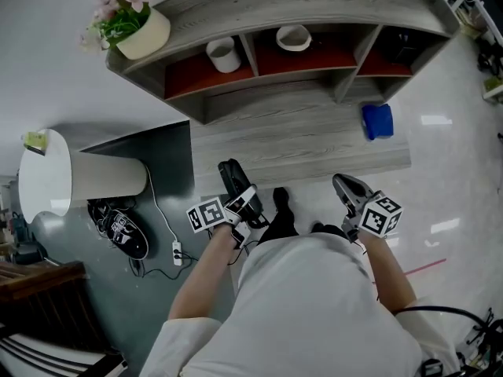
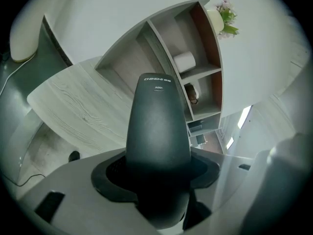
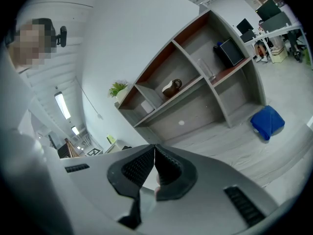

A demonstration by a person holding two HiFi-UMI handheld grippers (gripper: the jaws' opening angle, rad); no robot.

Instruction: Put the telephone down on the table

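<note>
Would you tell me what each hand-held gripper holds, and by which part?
The left hand-held gripper clamps the telephone by its near end; the right hand-held gripper is shut, empty.

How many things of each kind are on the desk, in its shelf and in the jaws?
Flower pot: 1
Vessels in the shelf compartments: 2 (white cylinder, bowl-like vessel)
Dark box in the right compartment: 1
Blue object on the desk: 1
Telephone, held in the left jaws: 1
Total: 6
</note>
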